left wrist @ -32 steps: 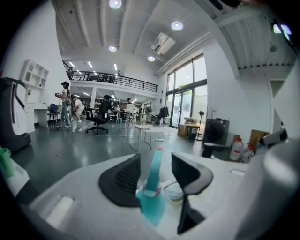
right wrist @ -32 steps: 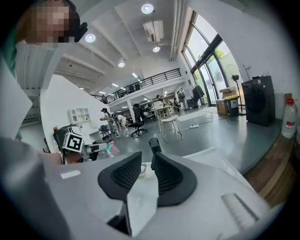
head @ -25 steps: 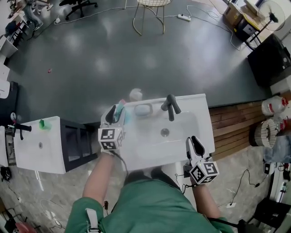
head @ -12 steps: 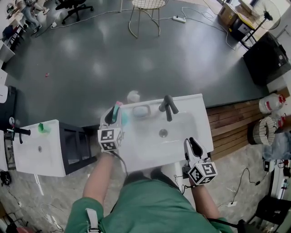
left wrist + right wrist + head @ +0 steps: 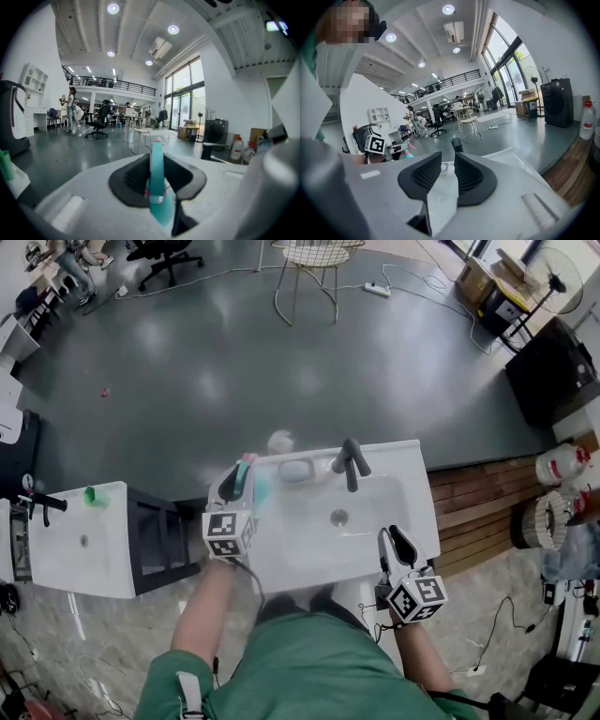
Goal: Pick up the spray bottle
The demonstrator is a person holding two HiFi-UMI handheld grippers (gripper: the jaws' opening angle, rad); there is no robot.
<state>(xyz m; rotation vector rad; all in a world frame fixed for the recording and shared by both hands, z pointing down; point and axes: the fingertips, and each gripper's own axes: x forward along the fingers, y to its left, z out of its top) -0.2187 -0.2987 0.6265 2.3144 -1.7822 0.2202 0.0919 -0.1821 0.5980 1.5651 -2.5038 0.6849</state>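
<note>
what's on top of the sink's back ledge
A dark faucet and a pale oval dish; at the left corner the left gripper clamps the teal spray bottle, jaws hiding its base.

A white rectangular washbasin top [image 5: 412, 512] carries a dark grey tap [image 5: 349, 462] at the middle of its far edge. A pale oval soap dish [image 5: 295, 470] lies just left of the tap, and a round metal drain [image 5: 339, 517] sits mid-basin.

Green shirt [image 5: 300, 671] — marker cube [image 5: 419, 597] on each white gripper [image 5: 394, 538].
</note>
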